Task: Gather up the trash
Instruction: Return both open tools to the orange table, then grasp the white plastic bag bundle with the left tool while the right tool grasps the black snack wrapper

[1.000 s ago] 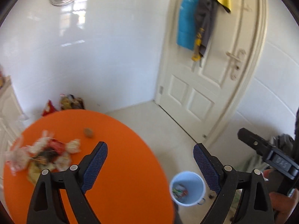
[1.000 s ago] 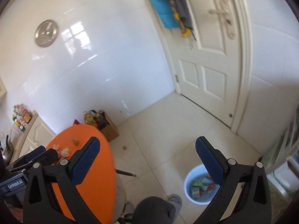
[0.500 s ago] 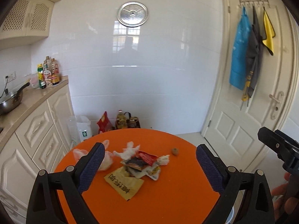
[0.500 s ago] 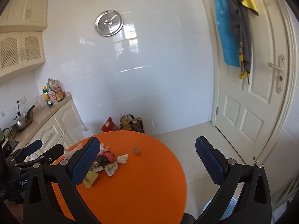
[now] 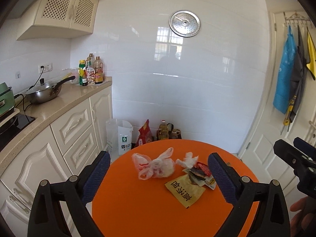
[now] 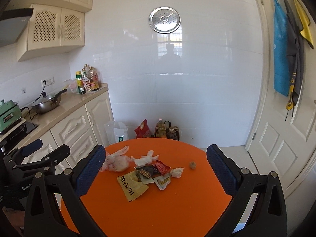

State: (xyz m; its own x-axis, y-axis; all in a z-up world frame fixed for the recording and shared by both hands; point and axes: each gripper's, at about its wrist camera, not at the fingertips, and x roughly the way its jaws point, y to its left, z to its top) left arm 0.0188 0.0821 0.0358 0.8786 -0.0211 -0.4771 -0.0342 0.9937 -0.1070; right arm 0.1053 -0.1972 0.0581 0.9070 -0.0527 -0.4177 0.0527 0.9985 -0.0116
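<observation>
Both tools wide open w/ nothing between jaws, left gripper [image 5: 159,174] & right gripper [image 6: 156,169] hover short of trash pile [image 6: 145,170] mid orange table [image 6: 177,213]: light, crinkly, prob slippery wrappers beside soft knotted plastic bag [image 5: 156,166], best pinched at bunched knot.

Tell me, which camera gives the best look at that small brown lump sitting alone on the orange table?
The right wrist view. There the small brown lump lies in plain sight on the orange table, apart from the wrapper pile. In the left wrist view I can't make it out; the gripper's finger covers that area.
</observation>
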